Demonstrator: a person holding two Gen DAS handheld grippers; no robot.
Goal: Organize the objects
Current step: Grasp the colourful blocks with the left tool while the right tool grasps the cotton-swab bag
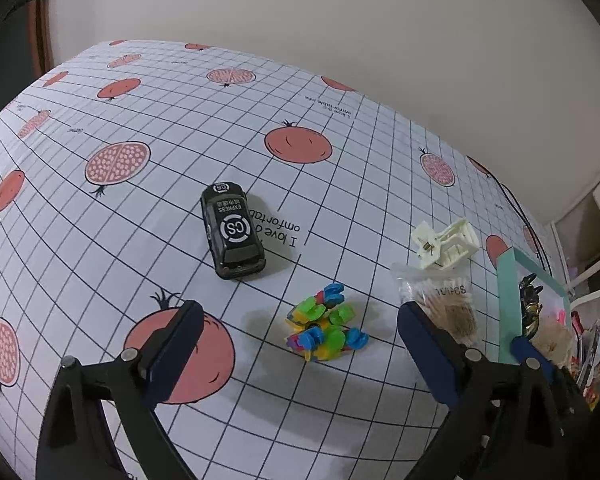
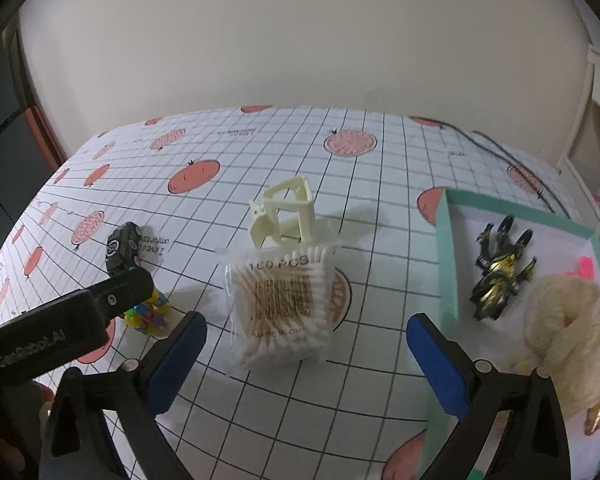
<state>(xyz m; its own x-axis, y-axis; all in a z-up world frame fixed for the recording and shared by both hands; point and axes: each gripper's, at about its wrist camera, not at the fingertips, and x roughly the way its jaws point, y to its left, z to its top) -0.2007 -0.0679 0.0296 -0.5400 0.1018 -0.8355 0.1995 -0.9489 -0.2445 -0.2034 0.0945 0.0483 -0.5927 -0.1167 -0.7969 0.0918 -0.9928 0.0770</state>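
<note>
Right now your right tongs (image 2: pixel 306 354) stand wide and empty, and the bag of cotton swabs (image 2: pixel 282 306) lies dead ahead at 12 o'clock, flat on the tabletop (image 2: pixel 380 184), squarely in the line between the two blue pads. The swabs inside run roughly left to right, from 9 to 3 o'clock, so the bag's width spans across your opening (a snug fit, I judge). The cream hair clip (image 2: pixel 286 214) sits just beyond it, touching its far edge. The teal tray (image 2: pixel 448 264) lies at 2 o'clock, already holding a black-and-gold toy (image 2: pixel 500 272) and a cream yarn bundle (image 2: pixel 568 332).

Your left tongs (image 1: pixel 300 344) are also wide and empty, with the multicoloured block toy (image 1: pixel 326 324) at 12 o'clock between the pads and the black toy car (image 1: pixel 232 232) farther off at 11.

Only the right view shows the tray's contents clearly; only the left view shows the car's whole length, its long axis running from 11 to 5 o'clock.
</note>
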